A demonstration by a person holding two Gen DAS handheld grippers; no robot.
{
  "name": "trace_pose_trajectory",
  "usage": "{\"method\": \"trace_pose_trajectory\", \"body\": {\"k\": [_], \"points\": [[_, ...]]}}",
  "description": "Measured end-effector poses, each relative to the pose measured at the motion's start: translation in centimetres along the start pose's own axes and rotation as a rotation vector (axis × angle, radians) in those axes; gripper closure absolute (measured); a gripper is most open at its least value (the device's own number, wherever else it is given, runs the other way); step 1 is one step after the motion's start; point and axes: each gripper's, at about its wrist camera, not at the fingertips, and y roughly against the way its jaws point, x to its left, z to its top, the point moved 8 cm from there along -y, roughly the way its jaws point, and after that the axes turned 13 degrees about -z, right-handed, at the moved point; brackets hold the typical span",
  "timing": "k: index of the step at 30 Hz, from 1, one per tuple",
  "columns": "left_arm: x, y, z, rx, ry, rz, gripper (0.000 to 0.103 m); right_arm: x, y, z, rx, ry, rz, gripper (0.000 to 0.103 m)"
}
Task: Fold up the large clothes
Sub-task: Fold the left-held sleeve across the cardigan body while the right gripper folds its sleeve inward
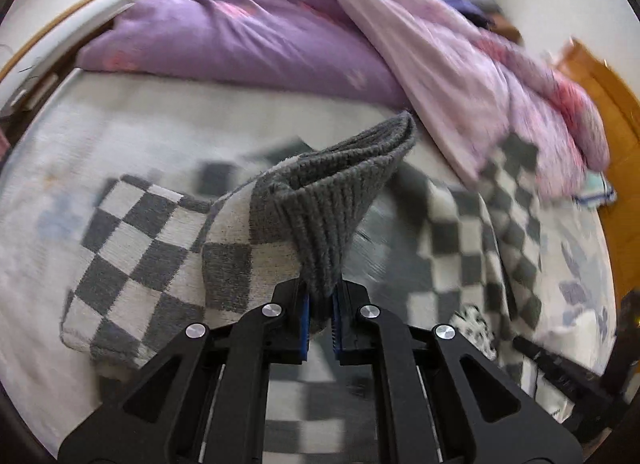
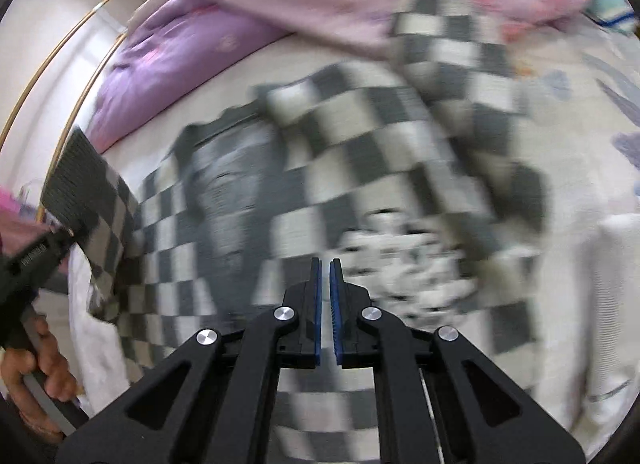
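A grey-and-white checked knit sweater point(image 2: 320, 167) lies spread on the bed, blurred by motion. My left gripper point(image 1: 321, 304) is shut on its grey ribbed cuff point(image 1: 332, 199), and the checked sleeve point(image 1: 152, 256) hangs lifted to the left of the jaws. In the right wrist view that same cuff point(image 2: 76, 179) shows at the far left, held by the left gripper point(image 2: 64, 234) in a person's hand point(image 2: 44, 360). My right gripper point(image 2: 325, 264) hovers above the sweater's body, shut, with nothing between its blue pads.
A purple duvet point(image 1: 240, 39) and a pink floral quilt point(image 1: 460, 75) are piled along the far side of the bed. A black-and-white spotted cloth point(image 2: 400, 260) lies under the sweater. The wooden headboard point(image 1: 600, 103) stands at the right. The white sheet point(image 1: 120, 127) shows around the garment.
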Motion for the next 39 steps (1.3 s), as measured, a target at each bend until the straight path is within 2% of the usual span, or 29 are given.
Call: {"method": "trace_pose_trajectory", "body": {"k": [7, 13, 16, 18, 19, 20, 22, 24, 26, 29, 31, 33, 35, 39], "points": [[-8.4, -6.5, -4.4, 0.12, -0.091, -0.04, 0.095, -9.6, 0.6, 1.0, -0.031, -0.091, -0.045, 0.097], [-11.5, -11.5, -7.8, 0.222, -0.155, -0.023, 0.094, -14.6, 0.1, 2.5, -0.039, -0.156, -0.05, 0.093], [-11.4, -13.2, -8.8, 0.266, -0.143, -0.013, 0.082, -16.2, -0.5, 3.6, -0.034, -0.188, -0.054, 0.089], [-11.3, -13.3, -8.8, 0.266, -0.116, -0.033, 0.061, -16.7, -0.8, 4.4, -0.043, -0.198, -0.05, 0.086], [-11.4, -13.3, -8.7, 0.259, -0.104, -0.047, 0.042, -16.9, -1.0, 4.7, -0.045, -0.203, -0.049, 0.083], [-11.8, -13.1, -8.4, 0.234, -0.094, -0.075, 0.038, -17.0, -1.1, 5.0, -0.047, -0.208, -0.044, 0.082], [-12.9, -12.6, -7.8, 0.215, -0.097, -0.163, 0.038, -17.1, -1.4, 5.7, -0.051, -0.214, -0.029, 0.073], [-13.8, -12.2, -7.2, 0.213, -0.109, -0.216, 0.037, -17.1, -1.9, 6.4, -0.052, -0.215, -0.02, 0.071], [-14.3, -12.3, -6.4, 0.202, -0.115, -0.238, 0.026, -17.0, -2.3, 7.3, -0.053, -0.213, -0.008, 0.07], [-13.8, -14.0, -6.1, 0.214, -0.146, -0.173, 0.026, -16.9, -2.7, 8.6, -0.061, -0.206, -0.008, 0.069], [-13.1, -16.3, -6.7, 0.279, -0.199, -0.081, 0.026, -16.9, -3.1, 9.9, -0.068, -0.201, -0.006, 0.066], [-12.1, -18.6, -7.7, 0.365, -0.223, -0.033, 0.027, -17.0, -3.4, 11.3, -0.081, -0.2, -0.003, 0.061], [-12.2, -19.7, -8.0, 0.367, -0.269, -0.005, 0.027, -17.0, -3.9, 12.7, -0.089, -0.209, -0.004, 0.055], [-12.6, -20.6, -8.2, 0.351, -0.313, 0.037, 0.026, -16.9, -5.2, 15.5, -0.106, -0.231, 0.003, 0.052]]}}
